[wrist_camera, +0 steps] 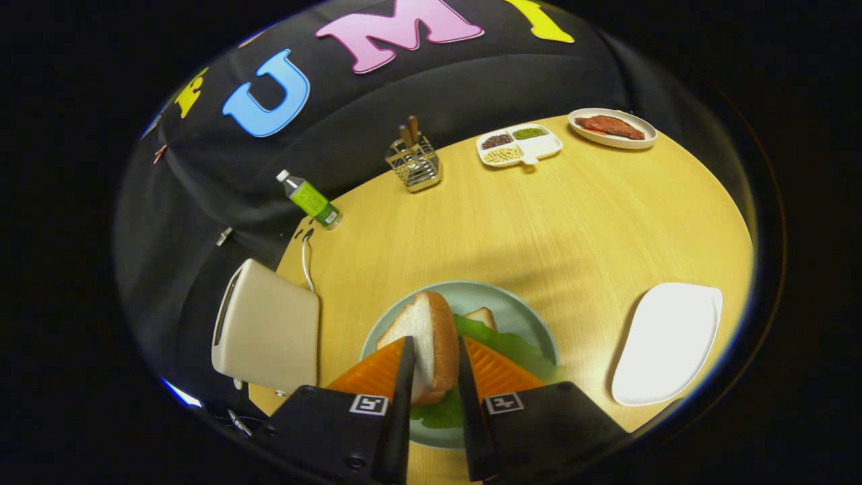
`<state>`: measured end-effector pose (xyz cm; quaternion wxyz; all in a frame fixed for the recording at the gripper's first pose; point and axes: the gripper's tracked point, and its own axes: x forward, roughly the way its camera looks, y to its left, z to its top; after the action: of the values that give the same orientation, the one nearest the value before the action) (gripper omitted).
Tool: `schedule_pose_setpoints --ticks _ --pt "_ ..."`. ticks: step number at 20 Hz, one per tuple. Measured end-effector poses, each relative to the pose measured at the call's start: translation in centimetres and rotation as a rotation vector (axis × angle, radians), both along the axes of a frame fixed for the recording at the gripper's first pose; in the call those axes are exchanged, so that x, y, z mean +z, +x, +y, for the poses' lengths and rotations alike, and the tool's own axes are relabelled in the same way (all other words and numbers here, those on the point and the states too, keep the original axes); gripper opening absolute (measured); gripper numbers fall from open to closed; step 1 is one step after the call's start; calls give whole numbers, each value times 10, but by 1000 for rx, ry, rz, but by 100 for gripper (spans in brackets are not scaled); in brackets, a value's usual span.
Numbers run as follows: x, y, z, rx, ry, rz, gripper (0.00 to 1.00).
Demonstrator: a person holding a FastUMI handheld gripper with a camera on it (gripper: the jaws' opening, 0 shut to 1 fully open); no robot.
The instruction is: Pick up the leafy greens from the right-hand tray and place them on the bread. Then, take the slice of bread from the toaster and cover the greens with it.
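The gripper [434, 360] clamps a slice of bread [423, 340] on edge between both fingers, white crumb facing left and tan crust to the right. It hangs over the pale green plate [502, 300], where leafy greens [508, 347] lie on another bread slice [481, 316]. The cream toaster [266, 330] stands to the left, an empty white tray [667, 343] to the right. No writing can be read.

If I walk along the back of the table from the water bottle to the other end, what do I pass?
Water bottle → wire holder with sticks → divided dish of beans → plate of meat. Nearer, the gripper is shut on the bread slice.
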<state>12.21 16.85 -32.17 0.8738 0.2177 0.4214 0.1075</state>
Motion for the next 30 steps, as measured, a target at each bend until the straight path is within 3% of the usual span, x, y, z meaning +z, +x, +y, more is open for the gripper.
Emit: schedule_pose_setpoints --ticks 5,7,9,16,19,24,30 --pt "0 1 -41 -49 -101 -42 57" --pt "6 0 -53 -57 -127 -59 83" --pt "19 -1 -71 -69 -168 -96 97" --pt "122 -13 -142 -155 -379 -369 99" --pt "173 -27 -167 -228 -437 -476 98" --pt "240 -68 -195 -364 -472 -585 98" --pt "301 -113 -215 -434 -560 -695 98"
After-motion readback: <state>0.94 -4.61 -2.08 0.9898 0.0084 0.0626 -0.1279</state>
